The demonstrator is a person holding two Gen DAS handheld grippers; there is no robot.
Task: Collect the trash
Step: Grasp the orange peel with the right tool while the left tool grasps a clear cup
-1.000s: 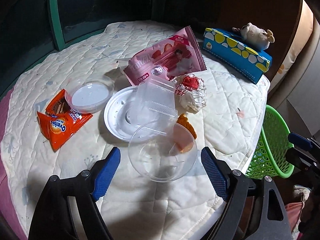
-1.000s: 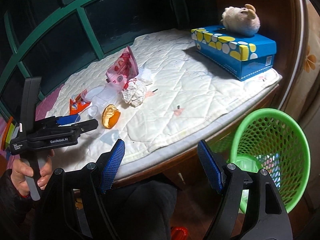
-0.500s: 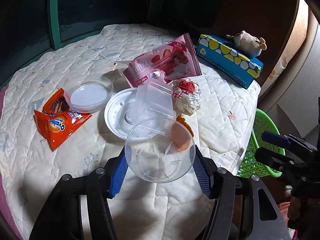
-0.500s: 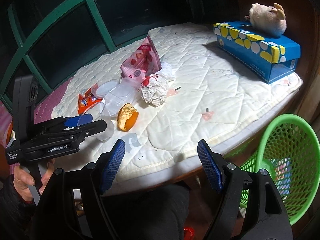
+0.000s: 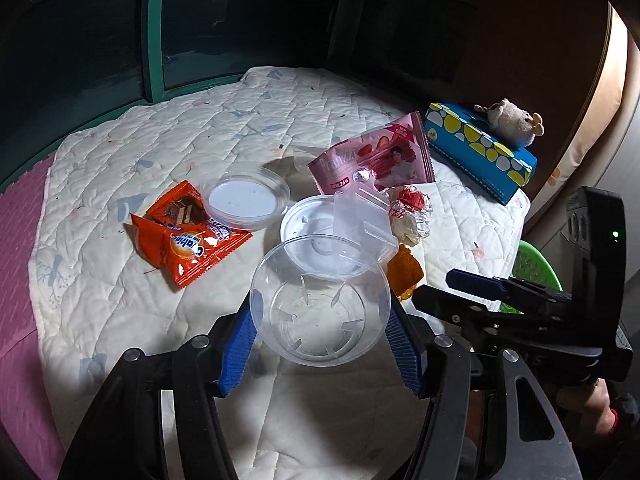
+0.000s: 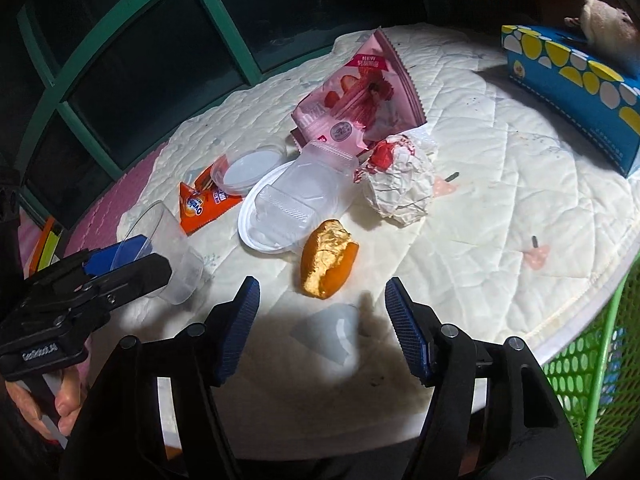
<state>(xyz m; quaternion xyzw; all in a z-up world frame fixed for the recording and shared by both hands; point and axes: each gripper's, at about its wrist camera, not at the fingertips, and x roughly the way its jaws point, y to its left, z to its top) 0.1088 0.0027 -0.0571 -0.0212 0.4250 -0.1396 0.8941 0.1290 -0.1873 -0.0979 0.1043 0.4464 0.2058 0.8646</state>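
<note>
My left gripper (image 5: 320,320) is shut on a clear plastic cup (image 5: 320,304), held just above the white quilt (image 5: 160,152); the right wrist view shows that cup (image 6: 168,248) tilted in the left gripper (image 6: 120,264). My right gripper (image 6: 322,286) hangs over a piece of orange peel (image 6: 328,256), whose near end lies between the fingertips. Its jaws are closing and the pads are clear of the peel. Beyond lie a white lid (image 6: 256,232) under a clear container (image 6: 312,192), a crumpled paper ball (image 6: 400,188), a pink snack bag (image 6: 360,96) and an orange wrapper (image 6: 200,204).
A green mesh basket (image 6: 592,364) stands below the quilt's right edge. A blue spotted tissue box (image 6: 568,80) with a plush toy (image 6: 604,24) sits at the far right. A small round tub (image 5: 244,200) lies by the orange wrapper. Dark window panes rise behind.
The left jaws closed on the clear cup and raised it slightly. The right gripper swung from the basket side to over the orange peel, and its jaws narrowed.
</note>
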